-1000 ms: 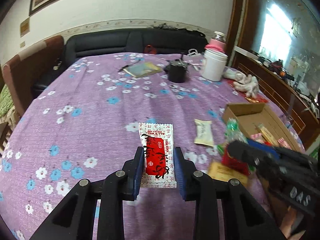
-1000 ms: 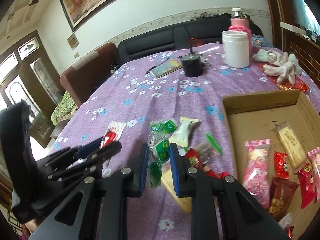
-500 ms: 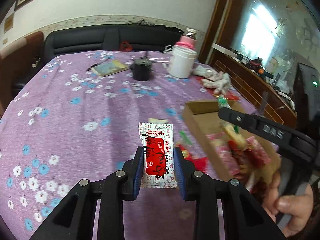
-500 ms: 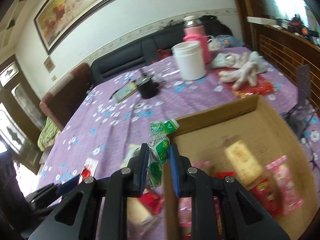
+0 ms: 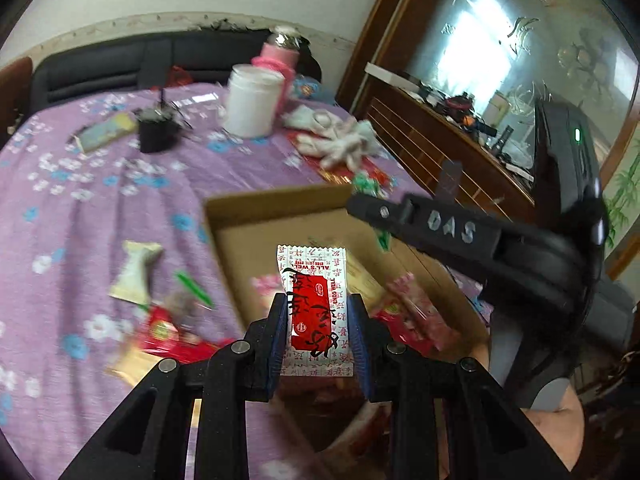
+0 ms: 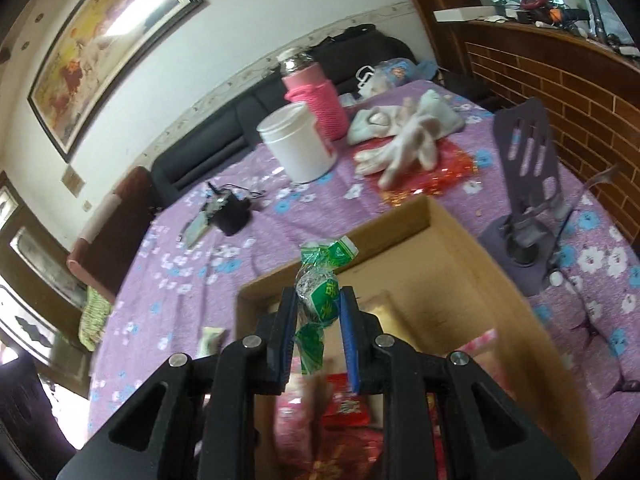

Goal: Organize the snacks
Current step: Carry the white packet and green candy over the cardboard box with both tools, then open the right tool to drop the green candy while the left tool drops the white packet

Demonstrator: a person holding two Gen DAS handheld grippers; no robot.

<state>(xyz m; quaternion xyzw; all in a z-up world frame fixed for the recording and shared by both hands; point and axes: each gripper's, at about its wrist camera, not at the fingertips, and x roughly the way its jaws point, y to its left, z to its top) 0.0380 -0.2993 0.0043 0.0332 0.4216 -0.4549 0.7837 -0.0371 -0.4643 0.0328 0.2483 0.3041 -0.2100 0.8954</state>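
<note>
My left gripper (image 5: pixel 318 316) is shut on a red and white snack packet (image 5: pixel 316 308) and holds it above the near part of the cardboard box (image 5: pixel 276 204). My right gripper (image 6: pixel 318 310) is shut on a green-wrapped candy (image 6: pixel 320 280) and holds it over the same box (image 6: pixel 404 216). The box holds several red and pink snack packets (image 6: pixel 344 408). The right gripper's black body (image 5: pixel 448 228) crosses the box in the left wrist view. More snacks (image 5: pixel 136 268) lie on the purple floral tablecloth (image 5: pixel 80 208) left of the box.
A white jar (image 6: pixel 300 144), a pink-sleeved bottle (image 6: pixel 316 96), white gloves (image 6: pixel 404 136) and a black cup (image 5: pixel 156 132) stand beyond the box. A grey phone stand (image 6: pixel 524 208) is right of the box. A wooden cabinet (image 5: pixel 432 136) runs along the right.
Both grippers have swung right, from above the loose snack pile to above the cardboard box, each still holding its snack.
</note>
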